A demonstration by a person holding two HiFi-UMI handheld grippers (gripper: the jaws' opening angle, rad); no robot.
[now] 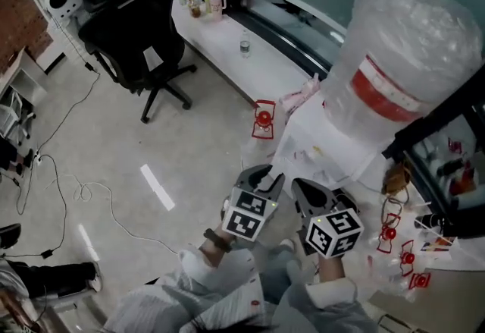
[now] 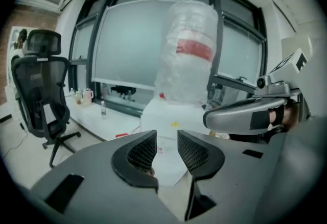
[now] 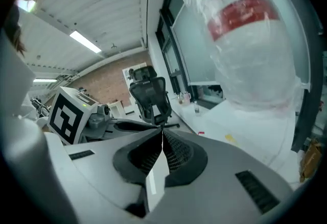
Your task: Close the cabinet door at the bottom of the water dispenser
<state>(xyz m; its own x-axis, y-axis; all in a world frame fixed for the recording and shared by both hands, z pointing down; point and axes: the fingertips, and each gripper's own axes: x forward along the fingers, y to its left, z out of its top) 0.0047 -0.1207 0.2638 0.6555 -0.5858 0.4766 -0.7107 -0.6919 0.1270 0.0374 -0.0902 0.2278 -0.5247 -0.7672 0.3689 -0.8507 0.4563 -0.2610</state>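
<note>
The water dispenser's white body (image 1: 318, 143) stands at the right, with a plastic-wrapped bottle (image 1: 402, 66) bearing a red band on top. Its bottom cabinet door shows in no view. My left gripper (image 1: 269, 180) and right gripper (image 1: 303, 191) are held side by side in front of the dispenser, apart from it. In the left gripper view the left gripper (image 2: 167, 139) is open with nothing between its pads, and it points at the dispenser body (image 2: 168, 116) and bottle (image 2: 186, 54). In the right gripper view the right gripper (image 3: 162, 139) is shut with its tips touching and nothing held; the bottle (image 3: 245, 44) looms at the upper right.
A black office chair (image 1: 136, 28) stands at the upper left. A white window ledge (image 1: 261, 70) carries small bottles and cups (image 1: 201, 1). Red wire frames (image 1: 263, 119) lie on the floor by the dispenser. Cables (image 1: 76, 187) trail at the left. A black-framed shelf (image 1: 447, 134) is at the right.
</note>
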